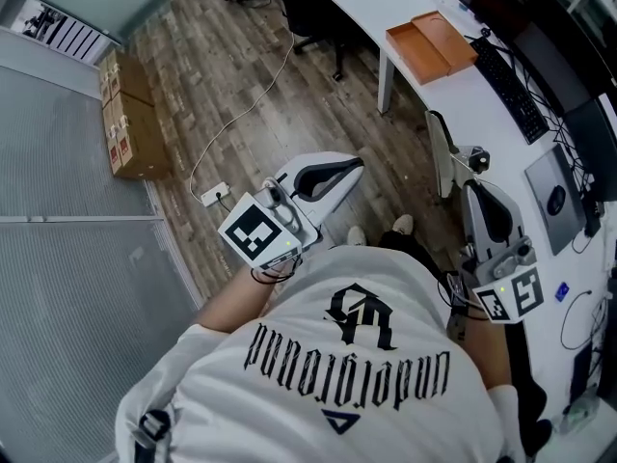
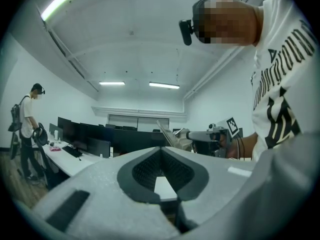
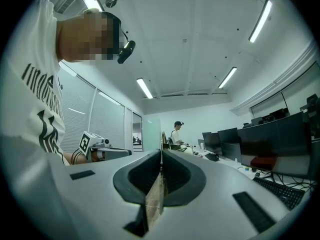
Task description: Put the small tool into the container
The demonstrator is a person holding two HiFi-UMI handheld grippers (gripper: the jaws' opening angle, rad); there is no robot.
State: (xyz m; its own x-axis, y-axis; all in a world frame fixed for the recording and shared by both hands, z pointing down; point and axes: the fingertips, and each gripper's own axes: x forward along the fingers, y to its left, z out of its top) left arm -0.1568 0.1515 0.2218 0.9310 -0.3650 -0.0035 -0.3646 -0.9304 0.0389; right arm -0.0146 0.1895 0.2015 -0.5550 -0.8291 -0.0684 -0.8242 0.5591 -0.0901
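Nearest, at the person's right side, the right gripper is clenching the small tool, a thin flat piece that is sticking out past the jaws and running on along the gripper's own line. That line is pointing along the table edge toward the orange container, which is lying open on the table, well ahead of the tool's tip and a little to its left. The left gripper, jaws together with nothing showing between them, is hanging over the floor, well apart from the table. The right gripper is therefore the nearer one, and a straight carry forward is probably what is needed.
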